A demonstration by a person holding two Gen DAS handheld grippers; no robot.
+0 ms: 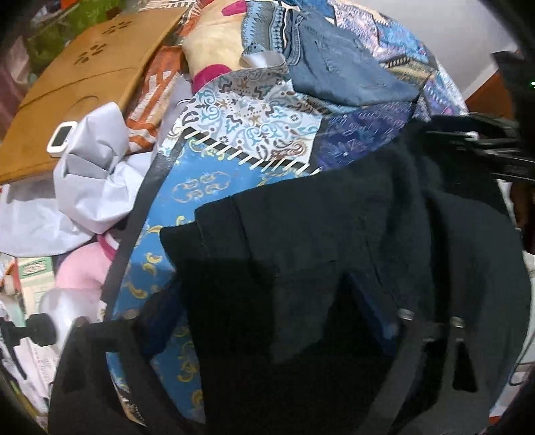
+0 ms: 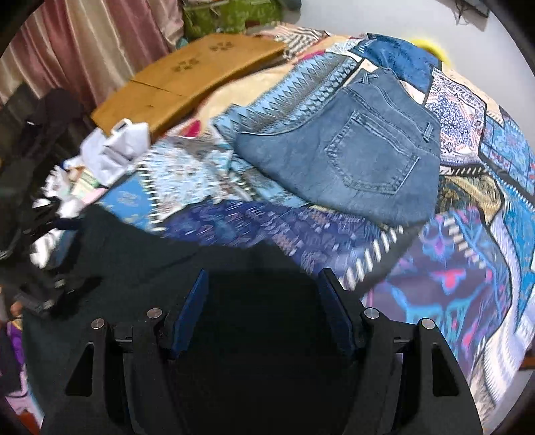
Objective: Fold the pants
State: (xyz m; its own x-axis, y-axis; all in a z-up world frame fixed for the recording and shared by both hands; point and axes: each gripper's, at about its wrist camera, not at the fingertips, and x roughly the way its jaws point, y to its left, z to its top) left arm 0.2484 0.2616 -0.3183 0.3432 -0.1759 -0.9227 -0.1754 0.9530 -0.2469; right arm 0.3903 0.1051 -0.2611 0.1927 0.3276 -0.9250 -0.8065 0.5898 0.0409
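A pair of black pants [image 1: 334, 234] lies flat on a patchwork bedspread [image 1: 234, 117]. In the left wrist view my left gripper [image 1: 264, 291] points down over the pants' near left corner. Its blue pads [image 1: 367, 308] stand wide apart, astride the cloth without pressing it. In the right wrist view my right gripper [image 2: 263, 277] hovers over another part of the black pants [image 2: 133, 254], its blue pads [image 2: 192, 311] apart with only dark cloth below. A folded pair of blue jeans [image 2: 351, 150] rests further back on the bedspread [image 2: 468, 234]; the left wrist view shows these jeans [image 1: 341, 73] too.
A wooden board [image 2: 187, 77] leans at the bed's far left, with a crumpled white cloth [image 2: 117, 150] in front of it. Pink curtains [image 2: 83, 40] hang behind. Beside the bed lie a pink item [image 1: 80, 271] and papers. A white wall [image 2: 367, 13] is at the back.
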